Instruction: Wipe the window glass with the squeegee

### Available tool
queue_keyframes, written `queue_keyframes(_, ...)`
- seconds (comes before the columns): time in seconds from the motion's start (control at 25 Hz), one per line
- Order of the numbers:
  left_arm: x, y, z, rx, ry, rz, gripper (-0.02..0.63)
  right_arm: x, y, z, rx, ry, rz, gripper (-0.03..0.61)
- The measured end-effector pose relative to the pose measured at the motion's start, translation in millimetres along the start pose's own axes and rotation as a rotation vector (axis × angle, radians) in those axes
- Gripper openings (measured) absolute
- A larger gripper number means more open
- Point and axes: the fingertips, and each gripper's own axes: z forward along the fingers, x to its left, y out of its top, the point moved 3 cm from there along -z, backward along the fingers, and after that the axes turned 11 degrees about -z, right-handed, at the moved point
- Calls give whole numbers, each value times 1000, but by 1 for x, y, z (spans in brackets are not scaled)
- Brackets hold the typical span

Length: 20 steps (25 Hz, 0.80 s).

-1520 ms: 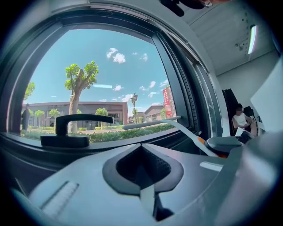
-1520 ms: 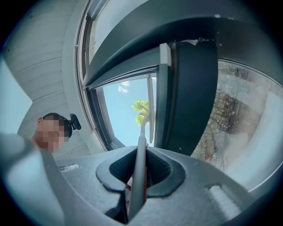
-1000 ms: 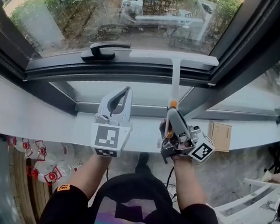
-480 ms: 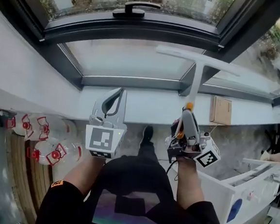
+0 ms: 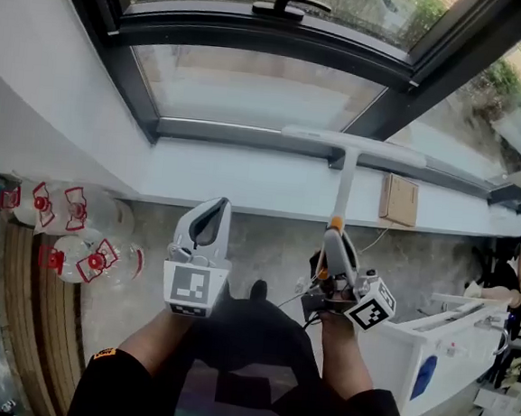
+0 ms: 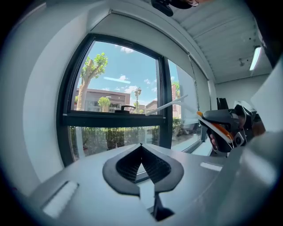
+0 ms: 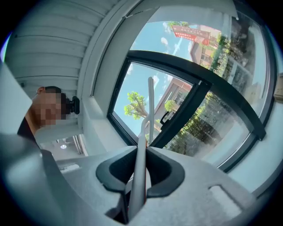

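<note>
Since a second ago my squeegee has come down off the upper pane, where its blade sat just beside the window handle, and both claws have dropped back towards me, so they now hang over the floor rather than the sill. Far left, a cluster of clear bottles with red caps lies on the floor below the sill. My left claw hangs out in front of me, its jaws pressed together with nothing between them; in the left gripper view the pads meet at the tip, pointing at the lower pane. To its right, my right claw is clamped on the squeegee's handle. The white shaft runs straight away from the claw's tip to the crossbar, which lies along the dark bottom frame rail at the sill's far edge, below the window glass; I cannot tell whether the blade touches the frame. In the right gripper view the shaft rises between the jaws. Further right, a flat cardboard box rests on the sill, near the blade's right end.
</note>
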Motion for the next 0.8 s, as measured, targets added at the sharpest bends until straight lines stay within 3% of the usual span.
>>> queue_keyframes(0.4,-33,-37,-56,10,71,9,14,24,-37,-51,172,26,-77,44)
queue_keyframes(0.6,-82,-36,-86,-26,118,5,14,29,-38,-98,215,63,-112,44)
queue_keyframes(0.8,-133,-60,-124,-8,199,15,14,36,-36,-149,236,133,-116,44)
